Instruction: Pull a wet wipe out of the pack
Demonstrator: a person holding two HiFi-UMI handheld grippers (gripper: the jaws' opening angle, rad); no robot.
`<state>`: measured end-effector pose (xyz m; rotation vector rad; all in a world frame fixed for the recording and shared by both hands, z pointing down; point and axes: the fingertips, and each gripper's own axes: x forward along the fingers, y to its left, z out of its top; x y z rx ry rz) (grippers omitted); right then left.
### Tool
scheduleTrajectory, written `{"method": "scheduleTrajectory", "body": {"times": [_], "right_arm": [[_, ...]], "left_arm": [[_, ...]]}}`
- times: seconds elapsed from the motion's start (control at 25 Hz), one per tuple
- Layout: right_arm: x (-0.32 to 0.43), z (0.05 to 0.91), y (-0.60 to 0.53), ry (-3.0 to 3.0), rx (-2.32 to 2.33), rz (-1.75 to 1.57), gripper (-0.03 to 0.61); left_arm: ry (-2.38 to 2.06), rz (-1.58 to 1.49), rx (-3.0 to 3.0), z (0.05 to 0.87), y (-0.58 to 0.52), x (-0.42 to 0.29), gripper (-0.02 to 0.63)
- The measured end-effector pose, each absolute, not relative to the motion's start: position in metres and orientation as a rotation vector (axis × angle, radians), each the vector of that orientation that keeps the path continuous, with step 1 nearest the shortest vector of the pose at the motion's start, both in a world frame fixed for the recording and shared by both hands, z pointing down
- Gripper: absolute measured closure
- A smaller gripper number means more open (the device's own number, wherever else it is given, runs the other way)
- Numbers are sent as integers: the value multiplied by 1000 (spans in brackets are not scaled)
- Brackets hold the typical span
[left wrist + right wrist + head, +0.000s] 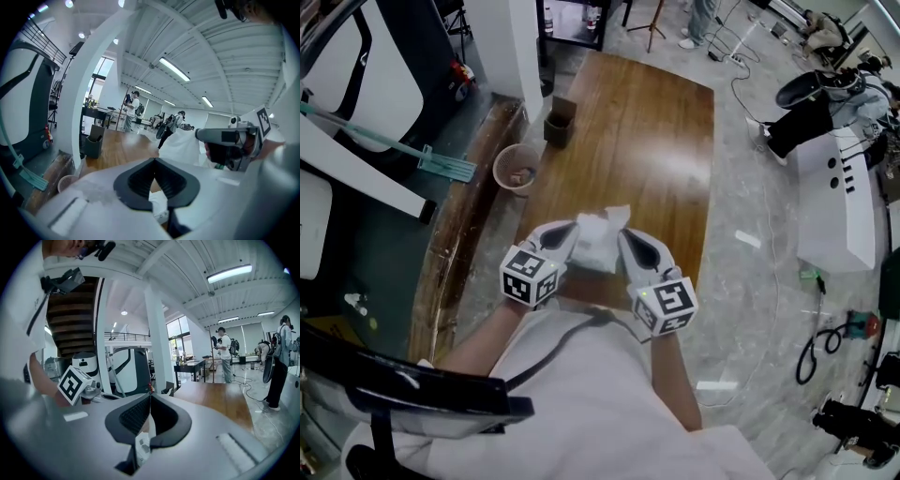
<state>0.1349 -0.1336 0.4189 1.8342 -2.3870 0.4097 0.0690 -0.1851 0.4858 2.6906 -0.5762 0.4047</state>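
At the far left lies one long-handled tool with a pale green head. Next comes one round pinkish bowl, and beyond it one dark brown open box. Both are at the left edge of the single long brown wooden table. Two bare forearms rise from the bottom of the head view and lean towards each other. They hold the two grey grippers close to the chest, above the table's near end, noses pointing away and slightly down. Each gripper carries one black-and-white marker cube. The left gripper has its dark pads pressed together, and a white printed surface shows in the gap below its tips. The one soft white wet-wipe pack hangs between the two noses, lifted clear of the wood. One crumpled white wipe sheet stands up out of its top, and where sheet ends and pack begins is hard to tell. The right gripper has its pads clamped on a thin white printed edge of that pack. Further right, on the grey floor, stands one white cabinet.
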Motion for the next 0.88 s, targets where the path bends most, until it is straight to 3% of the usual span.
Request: {"method": "scheduleTrajectory", "body": {"times": [0.88], "right_arm": [[143,404,-129,-2361,1903,348,567]], "left_arm": [[-634,279,2720,446,-197,51,609]]}}
